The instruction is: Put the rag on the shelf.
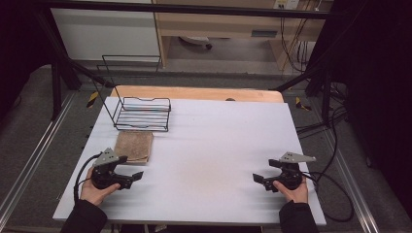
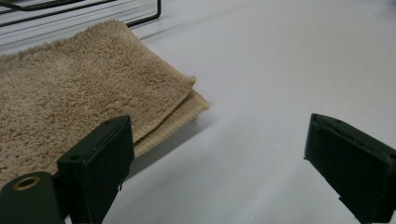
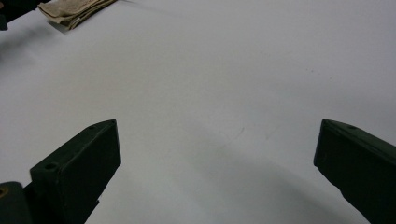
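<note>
While flat, towel (image 1: 134, 146) beside left hand-held gripper (image 1: 130, 170).

Left hand (image 1: 97, 190) comes in from bottom left, dark sleeve, holding the black two-jaw left tool (image 1: 130, 176) with the grey three-cornered plate on top; jaws spread wide, nothing between them, pointing toward the middle. Right hand (image 1: 293, 190) mirrors it from bottom right, gripping the black two-jaw right tool (image 1: 258, 178), jaws wide apart and empty, pointing inward. Both sit low, well apart from each other.
</note>
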### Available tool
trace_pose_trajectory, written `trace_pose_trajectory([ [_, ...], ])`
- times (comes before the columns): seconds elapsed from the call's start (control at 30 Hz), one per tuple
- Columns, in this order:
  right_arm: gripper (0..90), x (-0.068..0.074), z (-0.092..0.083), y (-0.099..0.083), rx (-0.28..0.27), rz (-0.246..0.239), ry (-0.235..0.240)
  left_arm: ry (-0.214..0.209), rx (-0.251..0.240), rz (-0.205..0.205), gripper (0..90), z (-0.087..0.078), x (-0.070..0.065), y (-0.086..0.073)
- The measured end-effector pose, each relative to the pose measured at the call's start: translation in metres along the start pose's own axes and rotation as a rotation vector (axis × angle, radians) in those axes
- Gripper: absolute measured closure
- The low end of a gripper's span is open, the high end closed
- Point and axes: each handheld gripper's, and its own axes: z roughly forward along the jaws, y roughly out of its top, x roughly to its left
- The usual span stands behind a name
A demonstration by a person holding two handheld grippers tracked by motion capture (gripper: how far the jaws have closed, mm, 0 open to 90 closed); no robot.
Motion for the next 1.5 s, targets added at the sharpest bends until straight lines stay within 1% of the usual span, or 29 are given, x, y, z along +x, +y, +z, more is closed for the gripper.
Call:
trace_pose_trajectory([
  [0.5,1.2,0.000,-0.001,0.000,-0.001,-0.006,-0.010,0.023,0.007,-0.003,10.8,-0.003,-0.001,0.004],
  [0.53,1.2,0.001,-0.001,0.000,0.003,-0.010,-0.012,0.024,0.007,-0.001,12.5,-0.003,-0.001,0.005],
  [0.67,1.2,0.001,0.000,0.000,0.005,-0.009,-0.012,0.034,0.022,0.001,14.8,-0.001,-0.001,0.010],
  [0.7,1.2,0.001,0.000,0.000,0.004,-0.007,-0.014,0.035,0.026,-0.002,18.2,0.001,0.000,0.012],
  [0.9,1.3,0.001,0.000,0.000,0.008,-0.007,-0.016,0.026,0.066,-0.021,22.9,0.007,0.005,0.020],
  [1.0,1.3,0.002,0.000,0.000,0.007,-0.007,-0.016,0.036,0.084,-0.013,23.3,0.010,0.005,0.023],
  [1.03,1.3,0.001,0.000,0.000,0.008,-0.009,-0.017,0.041,0.087,-0.016,23.6,0.011,0.005,0.023],
  [1.2,1.4,0.001,0.001,0.000,0.009,-0.013,-0.018,0.064,0.118,-0.001,25.4,0.019,0.005,0.030],
  [1.3,1.4,0.001,0.001,0.000,0.011,-0.011,-0.020,0.069,0.134,0.003,26.9,0.026,0.004,0.034],
  [1.33,1.4,0.001,0.001,0.000,0.011,-0.011,-0.020,0.077,0.140,0.006,27.7,0.029,0.003,0.036],
  [1.37,1.4,0.002,0.001,0.000,0.012,-0.010,-0.021,0.083,0.146,0.007,30.2,0.032,0.003,0.037],
  [1.43,1.4,0.001,0.001,0.000,0.012,-0.010,-0.022,0.098,0.155,0.007,30.9,0.037,0.003,0.038],
  [1.5,1.4,0.001,0.000,0.000,0.013,-0.011,-0.022,0.110,0.167,0.011,33.5,0.043,0.004,0.039],
])
